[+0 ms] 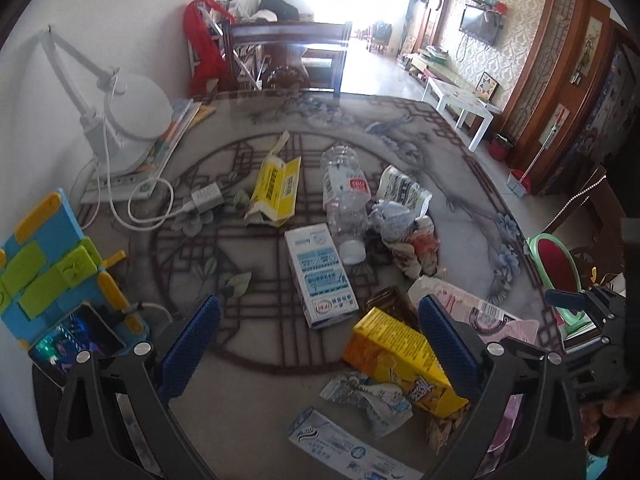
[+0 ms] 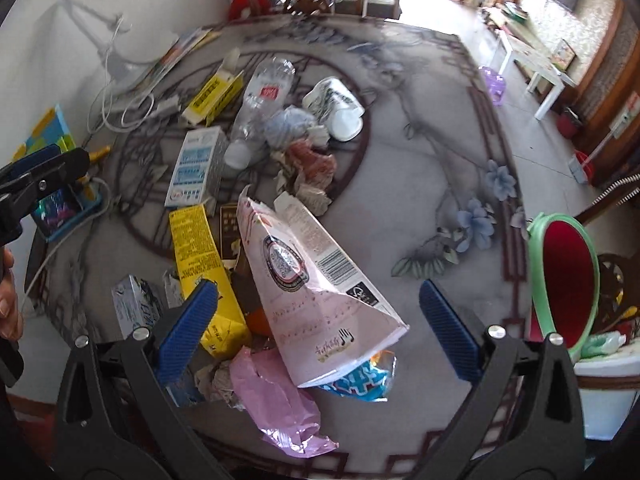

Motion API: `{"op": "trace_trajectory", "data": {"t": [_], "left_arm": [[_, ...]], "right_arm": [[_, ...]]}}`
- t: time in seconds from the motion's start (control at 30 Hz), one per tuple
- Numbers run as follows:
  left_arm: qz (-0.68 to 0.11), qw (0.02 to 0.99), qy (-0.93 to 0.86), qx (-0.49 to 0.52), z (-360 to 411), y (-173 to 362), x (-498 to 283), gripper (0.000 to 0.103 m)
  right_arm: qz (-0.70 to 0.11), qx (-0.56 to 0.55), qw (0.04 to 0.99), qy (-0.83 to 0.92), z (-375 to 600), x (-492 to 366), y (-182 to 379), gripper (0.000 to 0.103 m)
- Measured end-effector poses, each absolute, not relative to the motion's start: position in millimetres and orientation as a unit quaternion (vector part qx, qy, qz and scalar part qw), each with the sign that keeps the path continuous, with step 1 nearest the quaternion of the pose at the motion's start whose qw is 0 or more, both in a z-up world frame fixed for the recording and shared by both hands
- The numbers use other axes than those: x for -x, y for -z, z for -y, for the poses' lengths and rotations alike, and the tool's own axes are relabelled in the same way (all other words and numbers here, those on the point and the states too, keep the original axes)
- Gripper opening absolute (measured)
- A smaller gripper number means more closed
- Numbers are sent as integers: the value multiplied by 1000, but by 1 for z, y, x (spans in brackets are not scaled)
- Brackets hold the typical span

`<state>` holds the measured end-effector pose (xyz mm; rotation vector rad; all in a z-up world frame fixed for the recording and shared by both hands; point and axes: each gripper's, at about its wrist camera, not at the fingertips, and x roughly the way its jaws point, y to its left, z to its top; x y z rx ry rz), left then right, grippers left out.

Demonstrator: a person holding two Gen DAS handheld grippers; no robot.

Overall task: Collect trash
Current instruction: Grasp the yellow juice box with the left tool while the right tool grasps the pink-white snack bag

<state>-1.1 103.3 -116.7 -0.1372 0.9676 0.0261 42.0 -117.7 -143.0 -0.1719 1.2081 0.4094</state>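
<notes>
On the round glass-topped table with its grey floral and dark lattice pattern point(image 1: 460, 184), the trash lies in a loose heap, and I take the white and blue milk carton point(image 1: 320, 276) lying flat near the middle as my mark. Just beyond it a clear plastic bottle with a red label point(image 1: 346, 196) lies on its side, white cap toward the carton. Left of the bottle and beyond the carton sits an opened yellow cardboard box point(image 1: 276, 192). Right of the carton are crumpled paper wads point(image 1: 404, 232) and, past them, a crushed white printed paper cup point(image 1: 404, 190). Nearer me than the carton rests a yellow-orange snack box point(image 1: 396, 356), touching a large pink paper bag with a barcode point(image 2: 316, 284), which lies over a crumpled pink plastic bag point(image 2: 276, 404) and a blue foil wrapper point(image 2: 360, 380). A flat white and blue toothpaste box point(image 1: 340, 448) sits closest to me.

My left claw point(image 1: 320, 344) has its blue-padded fingers spread wide, nothing between them, above the table just this side of the carton. My right claw point(image 2: 318, 328) is likewise spread apart and empty, over the pink paper bag.

Off the table's edge, far right of the carton, a green-rimmed bin with a red inside point(image 2: 568, 280) stands. Far left of the carton are a white desk lamp point(image 1: 120, 120) and a blue, green and yellow block toy point(image 1: 52, 264).
</notes>
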Motion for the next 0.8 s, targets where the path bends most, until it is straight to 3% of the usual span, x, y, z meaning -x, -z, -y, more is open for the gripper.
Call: {"op": "trace_trajectory", "data": {"t": [0.13, 0.27, 0.33, 0.43, 0.5, 0.8], "left_arm": [[-486, 869, 3, 97, -104, 130, 5, 94], [-506, 856, 12, 105, -92, 144, 6, 94], [-521, 844, 14, 128, -88, 152, 6, 94], [-540, 829, 15, 145, -81, 164, 6, 93], [-549, 822, 15, 154, -74, 170, 5, 88], [-582, 789, -2, 194, -33, 204, -20, 87]], "right_arm": [[-642, 26, 724, -251, 119, -73, 176, 99], [-670, 59, 692, -264, 115, -86, 195, 98], [-676, 67, 683, -267, 116, -90, 200, 81], [-669, 68, 685, -280, 120, -95, 201, 76], [-658, 59, 693, -290, 126, -98, 196, 72], [-599, 21, 747, -288, 155, -110, 161, 71]]}}
